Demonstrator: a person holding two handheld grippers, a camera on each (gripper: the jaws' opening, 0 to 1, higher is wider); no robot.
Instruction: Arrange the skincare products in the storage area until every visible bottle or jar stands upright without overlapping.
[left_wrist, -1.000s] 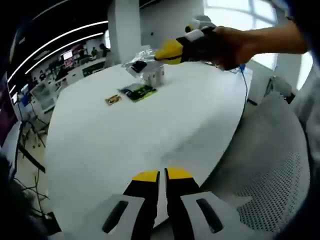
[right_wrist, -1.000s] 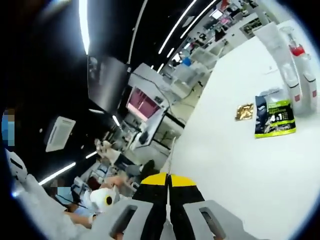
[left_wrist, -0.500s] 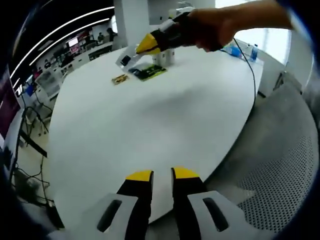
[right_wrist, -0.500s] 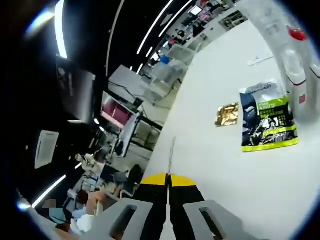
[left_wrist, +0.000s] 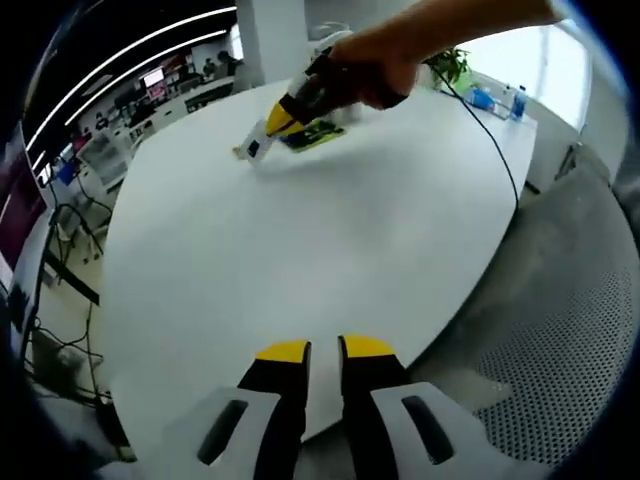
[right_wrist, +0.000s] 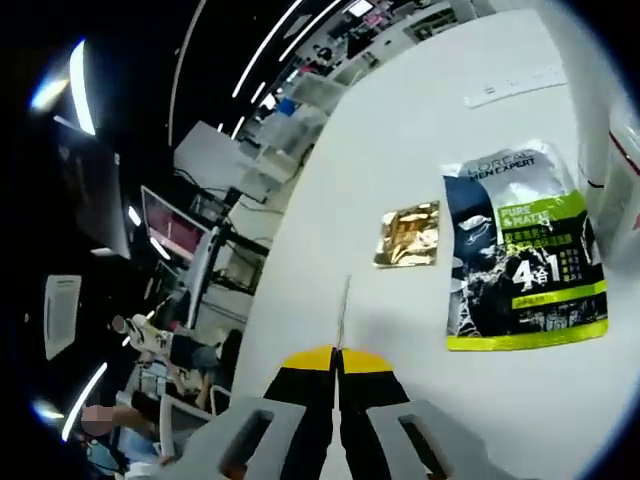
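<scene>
Right gripper view has closed in since a second ago: the small gold foil sachet (right_wrist: 407, 236) and dark-and-lime flat pouch (right_wrist: 526, 248) lie larger, beyond the right gripper (right_wrist: 338, 366), jaws together. Left gripper (left_wrist: 325, 352) hangs slightly apart over the white round table (left_wrist: 300, 250).

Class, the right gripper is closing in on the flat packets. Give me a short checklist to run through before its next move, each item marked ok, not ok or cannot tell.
1. Right gripper ready to grasp: not ok, its jaws are shut.
2. Gold sachet in sight and free: ok, it lies flat on the table, apart from the green-and-black pouch.
3. Pouch unobstructed: ok, flat and face up, though white bottles stand close at its far edge.
4. Bottles upright: cannot tell, they are cut off at the edge of the right gripper view.
5. Left gripper out of the way: ok, it hangs over the near table edge, jaws slightly apart, holding nothing.
</scene>
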